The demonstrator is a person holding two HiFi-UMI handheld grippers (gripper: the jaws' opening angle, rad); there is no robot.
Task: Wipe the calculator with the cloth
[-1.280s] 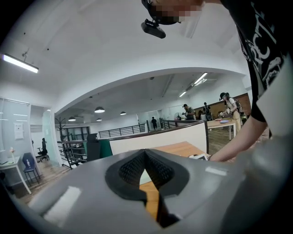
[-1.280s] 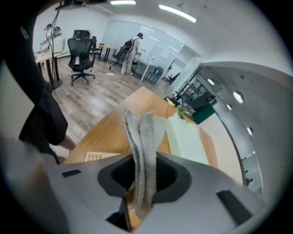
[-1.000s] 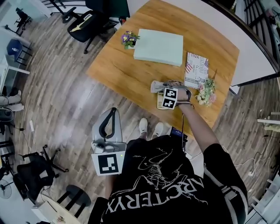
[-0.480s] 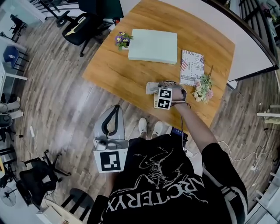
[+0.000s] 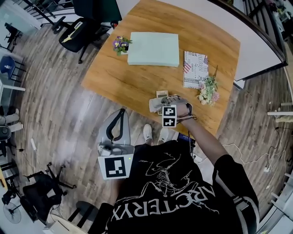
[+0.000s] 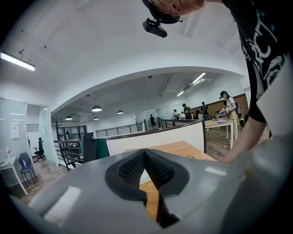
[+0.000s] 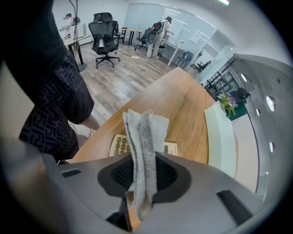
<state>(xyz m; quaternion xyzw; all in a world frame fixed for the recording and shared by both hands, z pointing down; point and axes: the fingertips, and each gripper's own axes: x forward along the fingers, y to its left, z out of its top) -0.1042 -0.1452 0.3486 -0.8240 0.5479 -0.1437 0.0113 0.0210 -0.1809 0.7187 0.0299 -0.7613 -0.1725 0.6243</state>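
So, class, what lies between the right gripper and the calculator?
The grey cloth. The right gripper is clamped on it, and it stands out in front of the calculator, hiding its middle. The right gripper view shows this.

Open-plan office, swivel chairs (image 7: 106, 32), glass partitions (image 7: 137, 13)

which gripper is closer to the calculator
Right. The right gripper holds the cloth right by the calculator; the left gripper is off the table, above the floor.

Wood table (image 5: 137, 80): calc (image 7: 120, 146), green box (image 5: 153, 49), magazine (image 5: 195, 68), flowers (image 5: 208, 91).
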